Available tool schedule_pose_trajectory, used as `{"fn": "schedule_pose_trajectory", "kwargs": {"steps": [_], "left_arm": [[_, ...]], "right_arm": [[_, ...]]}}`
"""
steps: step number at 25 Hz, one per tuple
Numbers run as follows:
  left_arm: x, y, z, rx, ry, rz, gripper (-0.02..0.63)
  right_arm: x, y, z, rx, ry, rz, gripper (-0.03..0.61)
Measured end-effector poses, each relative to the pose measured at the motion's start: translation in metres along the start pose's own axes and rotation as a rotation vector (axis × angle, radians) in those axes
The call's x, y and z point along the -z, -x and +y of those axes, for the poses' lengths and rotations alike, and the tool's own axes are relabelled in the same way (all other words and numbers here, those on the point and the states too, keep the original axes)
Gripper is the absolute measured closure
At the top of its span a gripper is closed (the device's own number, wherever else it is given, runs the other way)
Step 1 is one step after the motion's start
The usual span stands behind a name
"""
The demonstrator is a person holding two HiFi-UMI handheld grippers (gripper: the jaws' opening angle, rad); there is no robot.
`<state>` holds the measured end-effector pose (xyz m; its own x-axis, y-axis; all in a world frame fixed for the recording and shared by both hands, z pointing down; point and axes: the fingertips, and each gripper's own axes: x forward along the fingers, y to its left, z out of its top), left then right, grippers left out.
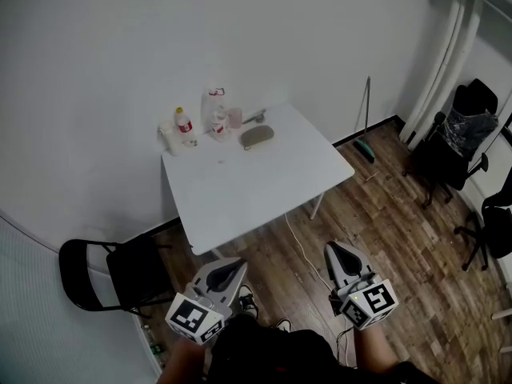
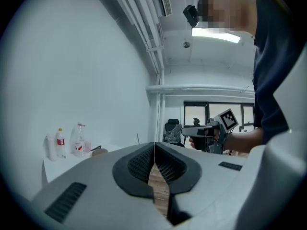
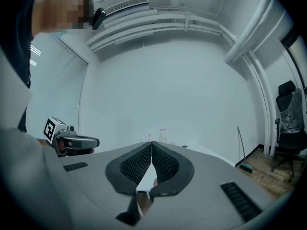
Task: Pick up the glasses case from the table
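The glasses case (image 1: pixel 257 137), a grey-brown oval pouch, lies near the far edge of the white table (image 1: pixel 256 190); the left gripper view shows the case (image 2: pixel 100 152) small and far off. Both grippers hang low in front of the person, well short of the table's near edge and over the wooden floor. My left gripper (image 1: pixel 234 266) (image 2: pixel 154 145) is shut with its pads meeting and nothing between them. My right gripper (image 1: pixel 338 250) (image 3: pixel 151 145) is also shut and empty. Each gripper sees the other off to its side.
Two plastic bottles (image 1: pixel 185 126) (image 1: pixel 216 114) and a pink cup (image 1: pixel 234 118) stand beside the case. A black folding chair (image 1: pixel 96 274) sits left of the table, office chairs (image 1: pixel 460 134) at the right. A broom (image 1: pixel 366 146) leans on the wall; a cable (image 1: pixel 304 254) crosses the floor.
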<state>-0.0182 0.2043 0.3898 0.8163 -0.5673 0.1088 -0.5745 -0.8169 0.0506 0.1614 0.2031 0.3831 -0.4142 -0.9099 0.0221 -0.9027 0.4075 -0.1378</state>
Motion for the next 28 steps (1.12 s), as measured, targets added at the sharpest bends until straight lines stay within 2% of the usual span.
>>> {"fn": "schedule_pose_trajectory", "kwargs": {"steps": [3,8,14,19,28], "left_arm": [[0.008,-0.013,0.018,-0.013,-0.013,0.014,0.592],[0.010,-0.044,0.049,-0.003,0.000,-0.001,0.592],[0.002,-0.087,0.106,0.019,-0.003,-0.021,0.592],[-0.005,-0.114,0.163,0.007,0.004,-0.007,0.592],[-0.014,-0.136,0.264,-0.016,0.001,-0.008,0.592]], "right_arm": [[0.002,-0.010,-0.004,-0.006,0.069,0.017,0.557],[0.002,-0.033,-0.032,0.016,0.050,0.019,0.556],[-0.001,-0.100,-0.055,0.016,0.125,0.034,0.556],[-0.005,-0.161,-0.067,0.000,0.126,0.042,0.555],[-0.007,-0.268,-0.082,0.008,0.063,0.065,0.555]]}}
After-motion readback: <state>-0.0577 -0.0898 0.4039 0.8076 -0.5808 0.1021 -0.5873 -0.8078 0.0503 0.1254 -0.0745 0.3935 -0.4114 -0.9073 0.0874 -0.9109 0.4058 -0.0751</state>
